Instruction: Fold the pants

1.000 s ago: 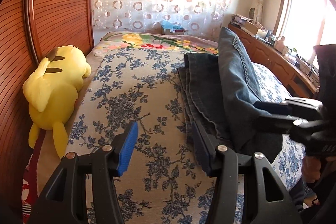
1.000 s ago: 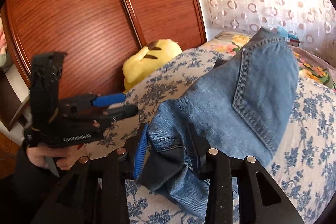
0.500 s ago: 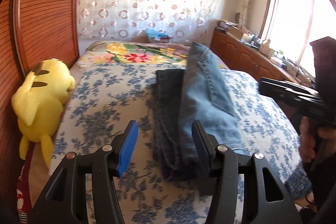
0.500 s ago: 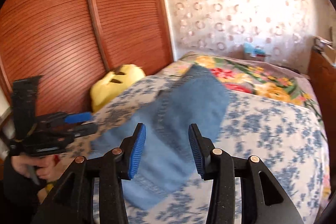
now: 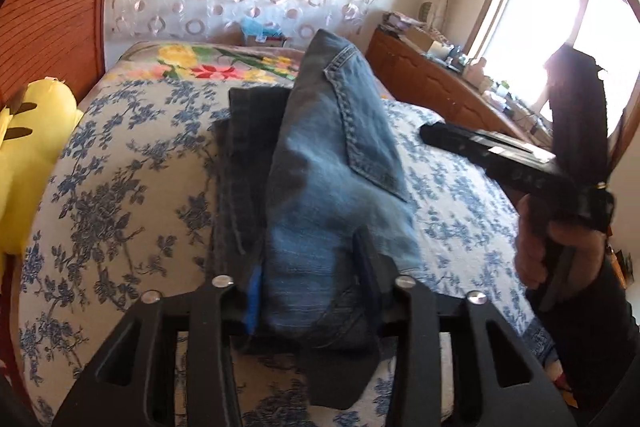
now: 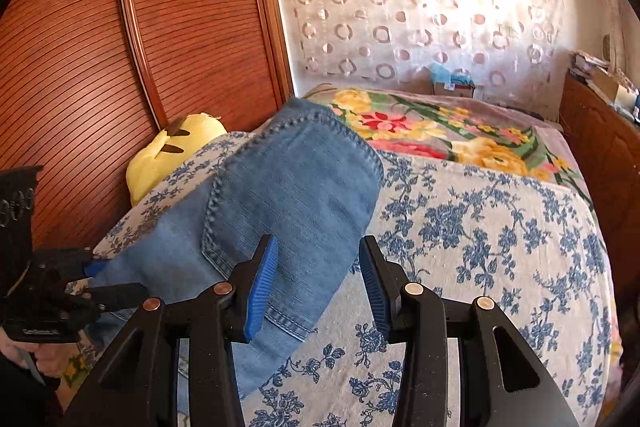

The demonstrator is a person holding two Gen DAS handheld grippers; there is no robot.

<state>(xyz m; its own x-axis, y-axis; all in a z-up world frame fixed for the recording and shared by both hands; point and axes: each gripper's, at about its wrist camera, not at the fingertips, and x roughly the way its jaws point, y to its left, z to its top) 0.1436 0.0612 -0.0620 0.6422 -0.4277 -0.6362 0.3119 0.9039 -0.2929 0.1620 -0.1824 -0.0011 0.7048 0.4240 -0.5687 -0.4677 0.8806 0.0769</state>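
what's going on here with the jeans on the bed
A person is folding a pair of blue jeans on a bed with a blue floral bedspread, holding a claw tool in each hand. The left claw is closing around the near end of the denim, which sits between its pads. The right claw is open, hovering above the jeans' edge and gripping nothing. A yellow plush toy lies by the wooden wardrobe.

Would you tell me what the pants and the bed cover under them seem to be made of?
The pants look like blue denim, matte and faded, with heavy topstitched seams around a back pocket. The bed cover looks like a woven cotton-type cloth, matte, off-white with a blue flower print; its fibre cannot be told.
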